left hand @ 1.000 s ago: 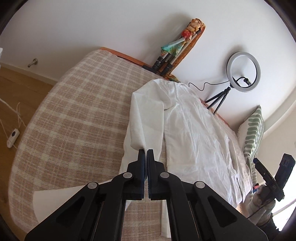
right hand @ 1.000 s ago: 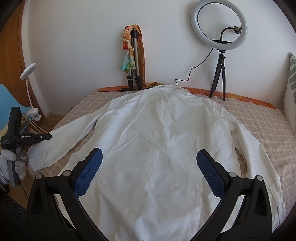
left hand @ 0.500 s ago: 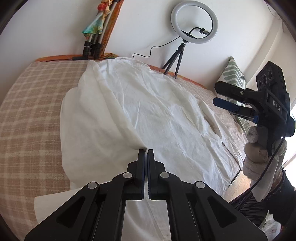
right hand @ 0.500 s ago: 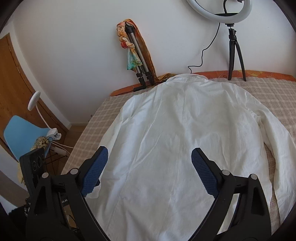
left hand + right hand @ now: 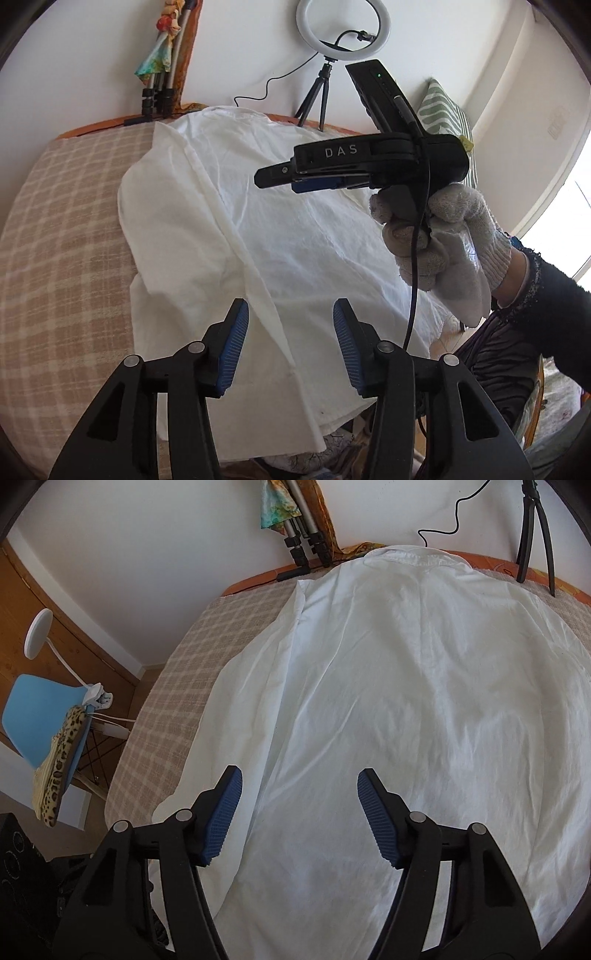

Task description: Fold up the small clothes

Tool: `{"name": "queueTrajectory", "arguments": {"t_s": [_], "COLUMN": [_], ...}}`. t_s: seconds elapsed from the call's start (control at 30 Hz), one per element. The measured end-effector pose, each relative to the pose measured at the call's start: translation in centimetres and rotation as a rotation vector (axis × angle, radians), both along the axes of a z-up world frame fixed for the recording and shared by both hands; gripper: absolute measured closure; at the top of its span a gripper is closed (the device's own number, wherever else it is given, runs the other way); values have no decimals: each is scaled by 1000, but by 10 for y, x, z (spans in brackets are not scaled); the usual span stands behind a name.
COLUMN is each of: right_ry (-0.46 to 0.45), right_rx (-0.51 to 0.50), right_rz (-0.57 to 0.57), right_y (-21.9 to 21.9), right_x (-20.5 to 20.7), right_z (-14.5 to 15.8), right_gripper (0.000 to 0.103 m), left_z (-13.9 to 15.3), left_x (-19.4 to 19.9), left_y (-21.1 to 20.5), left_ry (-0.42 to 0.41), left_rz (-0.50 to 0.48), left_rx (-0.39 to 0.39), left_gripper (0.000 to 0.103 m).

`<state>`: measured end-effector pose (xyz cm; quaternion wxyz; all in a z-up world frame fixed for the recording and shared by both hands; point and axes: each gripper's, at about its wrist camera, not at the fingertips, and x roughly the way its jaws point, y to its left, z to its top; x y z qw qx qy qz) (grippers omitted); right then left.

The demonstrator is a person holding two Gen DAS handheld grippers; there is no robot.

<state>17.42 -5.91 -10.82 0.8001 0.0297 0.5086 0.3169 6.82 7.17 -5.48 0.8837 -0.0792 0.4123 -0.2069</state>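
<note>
Two grippers hang over the white shirt [image 5: 424, 701] lying flat on the bed [image 5: 173, 701]: the left gripper [image 5: 290, 343] has just opened, letting go of the folded-in sleeve [image 5: 177, 221], while the right gripper [image 5: 299, 816], jaws apart and empty, has been closing.

A ring light [image 5: 338, 27] on a black tripod [image 5: 314, 101] stands against the white wall [image 5: 166, 554], its cable [image 5: 258, 92] trailing down. Folded tripods [image 5: 303, 546] with a colourful cloth [image 5: 275, 502] lean nearby. A green-patterned pillow [image 5: 441, 110] sits by the corner. Beside the checked bedcover [image 5: 166, 709], a blue chair [image 5: 37, 716] holds a leopard-print item [image 5: 59, 768] and a white clip lamp [image 5: 38, 635].
</note>
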Motion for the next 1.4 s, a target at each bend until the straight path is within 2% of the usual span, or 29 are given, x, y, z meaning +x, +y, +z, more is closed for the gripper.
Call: {"name": "queueTrajectory", "arguments": {"t_s": [0.1, 0.23, 0.3, 0.43, 0.57, 0.63, 0.7, 0.77, 0.83, 0.9, 1.03, 1.07, 1.13, 1.2, 1.4], "right_ry": [21, 1, -22, -61, -108, -104, -97, -107, -117, -137, -202, -207, -210, -180, -101], "right_rx": [-19, -50, -30, -26, -104, -107, -94, -74, -63, -106, -257, -278, -290, -241, -154], "right_rz": [34, 75, 105, 174, 202, 208, 212, 236, 274, 311, 320, 320, 303, 300, 249], "right_y": [7, 17, 24, 46, 63, 67, 71, 80, 95, 117, 150, 154, 156, 155, 133], "right_x": [-7, -22, -31, -48, -56, -56, -56, -58, -62, -68, -71, -70, -66, -60, -42], "right_z": [-9, -13, -10, -8, -15, -17, -15, -8, -2, -2, -19, -24, -31, -33, -32], "right_gripper": [35, 36, 40, 53, 54, 54, 54, 54, 54, 54, 54, 63, 95, 94, 94], "left_z": [-3, -24, -30, -43, -52, -58, -62, -62, -61, -60, -57, -57, -57, -57, -52], "left_x": [-1, 7, 11, 11, 4, -2, -6, -8, -9, -12, -22, -26, -31, -36, -40], "left_y": [24, 49, 46, 36, 33, 32, 29, 28, 33, 35, 32, 32, 32, 30, 28], "left_ry": [-5, 83, 102, 158, 177, 197, 195, 180, 183, 180, 162, 160, 160, 145, 110], "left_rz": [107, 210, 194, 177, 188, 168, 161, 164, 176, 186, 185, 186, 189, 197, 183], "left_rx": [35, -11, -20, 31, 99, 82, 93, 125, 92, 75, 74, 69, 67, 111, 150], "left_gripper": [57, 59, 60, 66, 66, 66, 73, 91, 95, 97, 98, 99, 99, 99, 97]}}
